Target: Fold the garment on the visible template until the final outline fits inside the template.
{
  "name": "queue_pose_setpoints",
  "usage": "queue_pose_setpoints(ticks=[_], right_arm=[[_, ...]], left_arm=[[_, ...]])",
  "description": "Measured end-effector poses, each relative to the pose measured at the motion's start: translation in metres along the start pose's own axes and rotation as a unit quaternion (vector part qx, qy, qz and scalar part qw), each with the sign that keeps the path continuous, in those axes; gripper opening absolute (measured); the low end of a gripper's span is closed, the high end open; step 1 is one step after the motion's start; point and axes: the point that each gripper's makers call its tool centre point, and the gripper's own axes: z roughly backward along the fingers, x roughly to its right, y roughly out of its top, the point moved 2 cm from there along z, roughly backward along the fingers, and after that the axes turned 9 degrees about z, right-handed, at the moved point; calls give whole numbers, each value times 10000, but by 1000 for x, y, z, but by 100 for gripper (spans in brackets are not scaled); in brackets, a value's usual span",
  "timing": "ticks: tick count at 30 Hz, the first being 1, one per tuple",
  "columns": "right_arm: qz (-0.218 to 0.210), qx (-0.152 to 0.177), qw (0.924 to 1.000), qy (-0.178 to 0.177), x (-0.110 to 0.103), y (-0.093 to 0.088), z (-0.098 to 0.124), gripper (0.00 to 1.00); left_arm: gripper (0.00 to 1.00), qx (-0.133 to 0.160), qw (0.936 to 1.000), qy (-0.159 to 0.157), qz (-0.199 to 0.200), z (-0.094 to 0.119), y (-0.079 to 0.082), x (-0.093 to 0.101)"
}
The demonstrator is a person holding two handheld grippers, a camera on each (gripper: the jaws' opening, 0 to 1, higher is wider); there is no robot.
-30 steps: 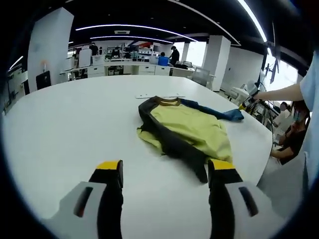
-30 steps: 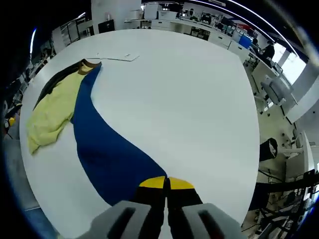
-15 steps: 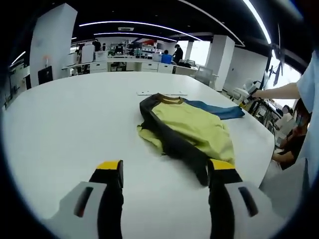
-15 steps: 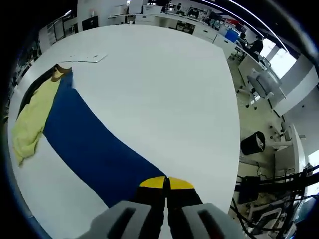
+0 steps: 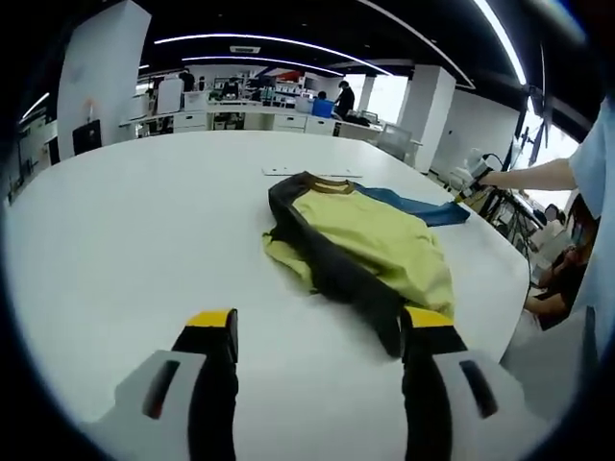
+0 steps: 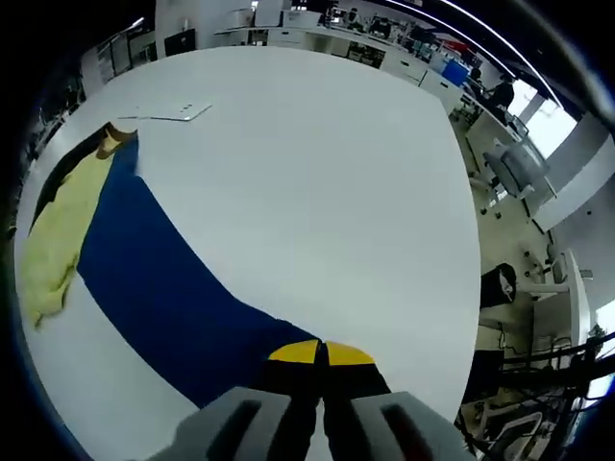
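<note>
Left gripper view: my left gripper (image 5: pixel 320 331) rises from the bottom of the frame with its yellow-tipped jaws spread wide and nothing between them, hovering over the white surface (image 5: pixel 125 230). The garment (image 5: pixel 356 245), yellow-green with a black panel and a tan collar, lies crumpled right of centre, just beyond the right jaw tip; its blue sleeve (image 5: pixel 418 208) stretches toward the right edge of the frame, where a person's arm (image 5: pixel 533 176) reaches in. A thin flat white sheet (image 5: pixel 309 173) lies on the surface just behind the collar; I cannot tell whether it is the template. Desks and people stand along the upper frame. Right gripper view: my right gripper (image 6: pixel 321 353) sits at bottom centre with its jaws pressed together on the end of the blue sleeve (image 6: pixel 163 288), which runs as a broad band from the jaw tips up to the left. The yellow-green body of the garment (image 6: pixel 53 240) lies at the left edge, collar uppermost, and the white sheet (image 6: pixel 173 112) lies at upper left just beyond the collar. The surface (image 6: pixel 317 192) spreads across the centre of the frame.
</note>
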Motion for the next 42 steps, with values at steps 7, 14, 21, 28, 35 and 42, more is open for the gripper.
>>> queue_pose_setpoints(ticks=[7, 14, 21, 28, 35, 42], right_arm=[[341, 98, 9994, 44, -12, 12, -1, 0], [-280, 502, 9982, 161, -6, 11, 4, 12], [-1004, 730, 9921, 178, 9, -13, 18, 26], [-1935, 898, 9765, 296, 15, -48, 33, 24], [-3226, 1128, 9376, 639, 9, -76, 36, 17], [-3266, 1079, 9364, 693, -2, -83, 32, 14]], left_arm=[[65, -14, 10000, -42, 34, -4, -2, 2], [66, -44, 9999, -88, 48, -6, -4, 4], [66, -47, 9999, -134, 62, -7, -5, 6], [66, -39, 9998, -188, 89, -10, -6, 9], [66, -52, 9996, -248, 77, -12, -5, 13], [66, -36, 9997, -243, 74, -10, -4, 11]])
